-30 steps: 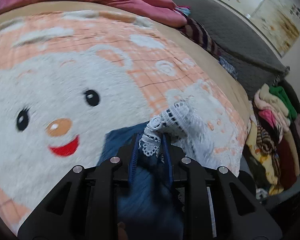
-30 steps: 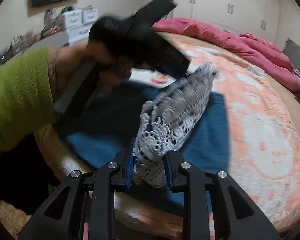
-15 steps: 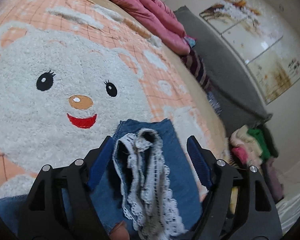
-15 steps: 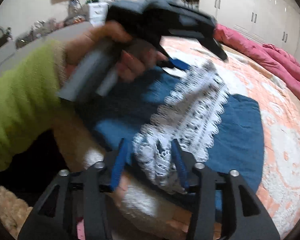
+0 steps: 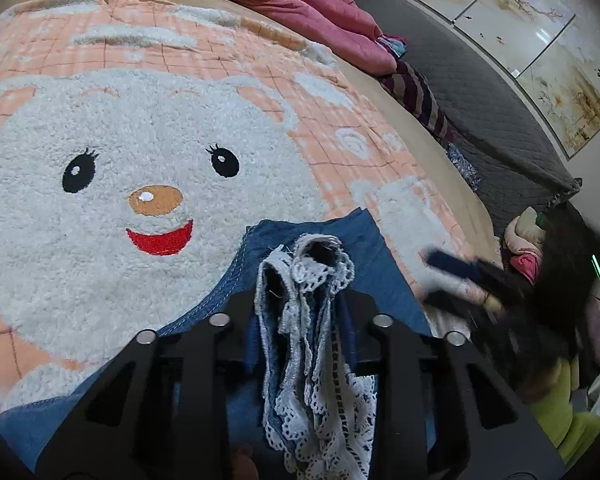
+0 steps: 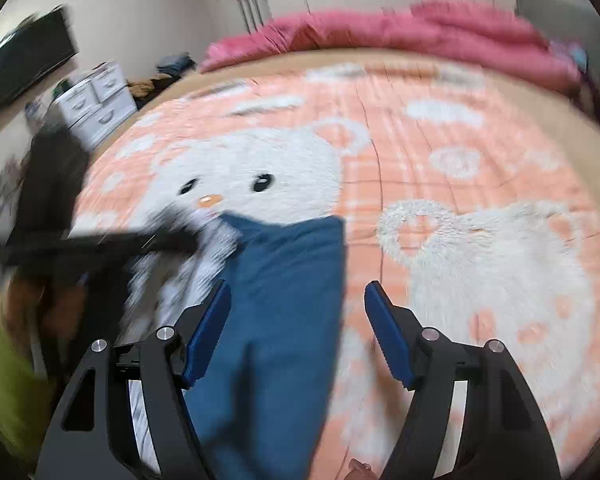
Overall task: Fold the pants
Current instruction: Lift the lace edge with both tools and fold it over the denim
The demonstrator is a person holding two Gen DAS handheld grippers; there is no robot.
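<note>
Blue denim pants [image 5: 376, 260] with a white lace hem [image 5: 312, 344] lie on the bed's near edge. My left gripper [image 5: 302, 300] is closing its jaws on the bunched lace hem, which fills the gap between the fingers. In the right wrist view the pants [image 6: 288, 280] lie flat under my right gripper [image 6: 297, 286], whose jaws are opening wide with nothing pinched; its blue pads [image 6: 208, 328] hang above the cloth. The left gripper [image 6: 100, 244] and the lace [image 6: 188, 264] show blurred at the left. The right gripper [image 5: 460, 272] is a blur at the right of the left wrist view.
A peach blanket with a white bear face [image 5: 140, 184] covers the bed. A pink quilt [image 5: 300, 4] lies along the far side. A grey quilted headboard [image 5: 480, 92] and a heap of clothes [image 5: 528, 248] are at the right. White drawers [image 6: 96, 100] stand beyond the bed.
The left gripper opened wide, then closed again on the lace hem. The right gripper let go of the lace, opened and swung to the right over the flat pants.
</note>
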